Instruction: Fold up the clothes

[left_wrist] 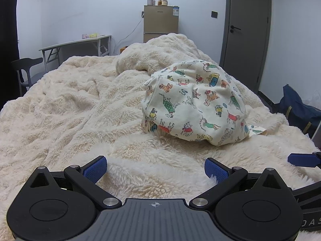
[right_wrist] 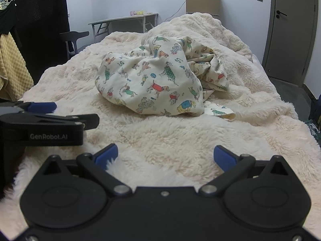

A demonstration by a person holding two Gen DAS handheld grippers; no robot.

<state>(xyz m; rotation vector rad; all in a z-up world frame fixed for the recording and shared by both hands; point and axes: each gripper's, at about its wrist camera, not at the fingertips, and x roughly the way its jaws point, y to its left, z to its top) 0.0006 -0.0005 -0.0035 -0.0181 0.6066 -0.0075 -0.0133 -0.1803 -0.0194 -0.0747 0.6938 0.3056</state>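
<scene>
While one crumpled cream cotton garment printed with small coloured dogs point(right_wrist: 152, 80) lies heaped near the middle of the fluffy cream fleece blanket point(right_wrist: 170, 140) covering the bed, two black grippers with blue finger pads rest low over the blanket's near edge, well apart from the cloth. The left gripper point(left_wrist: 155, 169) and the right gripper point(right_wrist: 164, 156) each have their jaws spread wide with nothing between them. At the far side stand one tan mini fridge point(left_wrist: 161, 23), one grey folding table point(left_wrist: 80, 43), one dark chair point(left_wrist: 26, 68) on the left, and one grey door point(left_wrist: 246, 30) on the right.
</scene>
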